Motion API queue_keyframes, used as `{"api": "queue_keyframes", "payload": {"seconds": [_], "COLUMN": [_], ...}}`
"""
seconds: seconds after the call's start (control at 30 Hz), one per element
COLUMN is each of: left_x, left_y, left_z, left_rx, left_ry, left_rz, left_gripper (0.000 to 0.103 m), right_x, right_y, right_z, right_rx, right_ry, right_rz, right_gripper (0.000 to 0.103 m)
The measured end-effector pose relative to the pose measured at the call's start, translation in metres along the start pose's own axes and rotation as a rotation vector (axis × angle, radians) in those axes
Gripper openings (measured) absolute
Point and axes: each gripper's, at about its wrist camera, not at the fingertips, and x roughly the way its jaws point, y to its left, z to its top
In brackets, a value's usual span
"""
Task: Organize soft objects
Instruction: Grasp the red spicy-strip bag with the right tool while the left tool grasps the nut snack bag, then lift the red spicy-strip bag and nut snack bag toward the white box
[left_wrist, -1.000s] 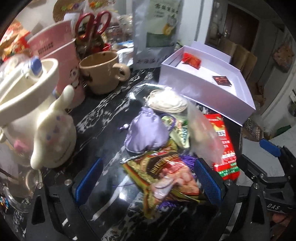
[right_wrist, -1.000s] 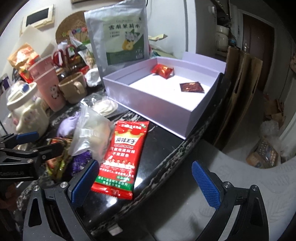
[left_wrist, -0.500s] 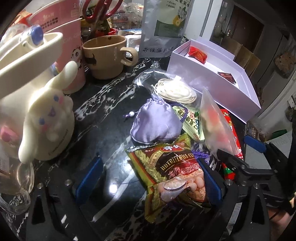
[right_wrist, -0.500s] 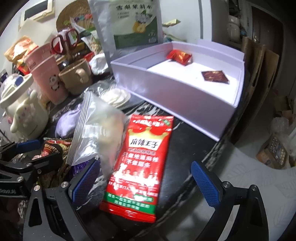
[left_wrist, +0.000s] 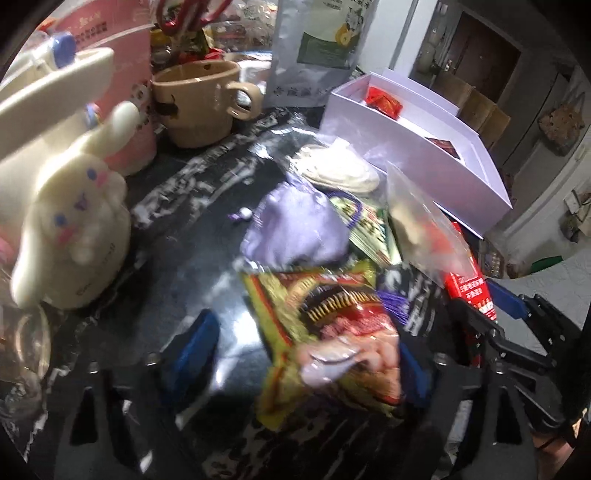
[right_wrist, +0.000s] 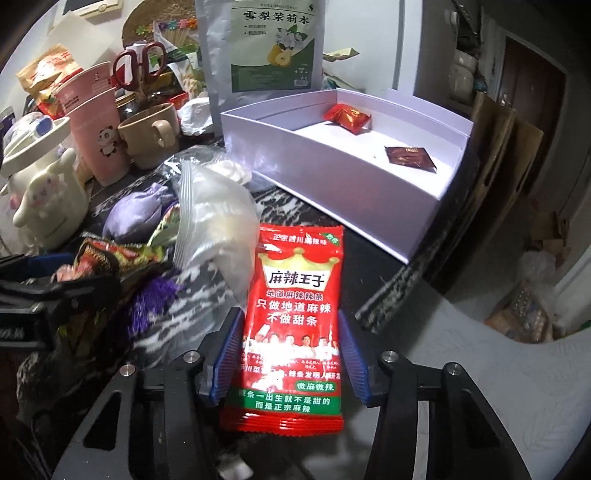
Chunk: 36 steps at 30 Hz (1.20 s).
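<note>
The red packet (right_wrist: 295, 325) lay flat on the dark table (right_wrist: 376, 266), its lower half directly between the pads of the right gripper (right_wrist: 291, 358); the jaws had just been closing and their blue pads now stood at the packet's two long edges, touching or all but touching, though no buckling of the film showed a firm pinch. It looked light, thin and limp, with slick foil that would likely slide or fold if squeezed across its width, so a hold low on the sealed end, or across the flat faces once an edge was lifted, would probably serve better. Ahead and to the right of that gripper stood the open white box (right_wrist: 332, 192), with two small sachets already inside. The left gripper (left_wrist: 303, 354) had also just been closing, yet stood well spread: the snack bag (left_wrist: 332, 332) lay between its pads, close against the right one, while the left pad stood clear on bare table; blur hid any contact. That bag looked crinkly, puffed and light, best taken by a sealed edge. Just beyond it lay the purple pouch (left_wrist: 295, 229), soft cloth, and a clear zip bag (left_wrist: 424, 229) to the right.
</note>
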Motion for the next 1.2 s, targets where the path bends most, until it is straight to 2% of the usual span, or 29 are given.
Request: {"api": "queue_keyframes", "payload": {"seconds": [0.07,0.13,0.3,0.57,0.7,0.93,1.0,1.07,1.2], "left_x": [-0.002,-0.003,-0.012,-0.02,-0.017,-0.011,-0.011,-0.012,-0.025], "left_y": [-0.005,-0.009,-0.016,-0.013,-0.01,-0.021,-0.02,-0.018,-0.017], "left_z": [-0.003,-0.005,-0.01,-0.026,-0.025,-0.022,-0.022,-0.021,-0.022], "left_rx": [0.019,0.028,0.05,0.034,0.019,0.096,0.09,0.069,0.053], "left_ry": [-0.016,-0.016,-0.018,-0.011,0.01,0.004,-0.013,-0.02,-0.062], "left_rz": [0.001,-0.022,-0.051,-0.03,-0.046,0.001,-0.002,-0.005,0.004], "left_gripper": [0.073,0.056,0.054,0.054,0.054,0.055,0.055,0.054,0.053], "right_x": [-0.004,-0.007,-0.012,-0.012,-0.01,-0.009,-0.009,-0.01,-0.012], "right_y": [-0.002,-0.003,-0.007,-0.005,-0.004,0.002,0.002,0.004,0.001], "right_z": [-0.006,-0.01,-0.017,-0.021,-0.018,-0.015,-0.015,-0.015,-0.016], "right_rx": [0.01,0.021,0.05,0.071,0.085,0.062,0.062,0.047,0.065], "right_ry": [0.005,0.006,0.02,0.025,0.026,0.023,0.022,0.012,0.014], "right_rz": [0.007,0.013,0.025,0.038,0.049,0.024,0.018,0.009,0.028], "right_gripper": [0.051,0.051,0.051,0.054,0.054,0.055,0.053,0.046,0.045]}}
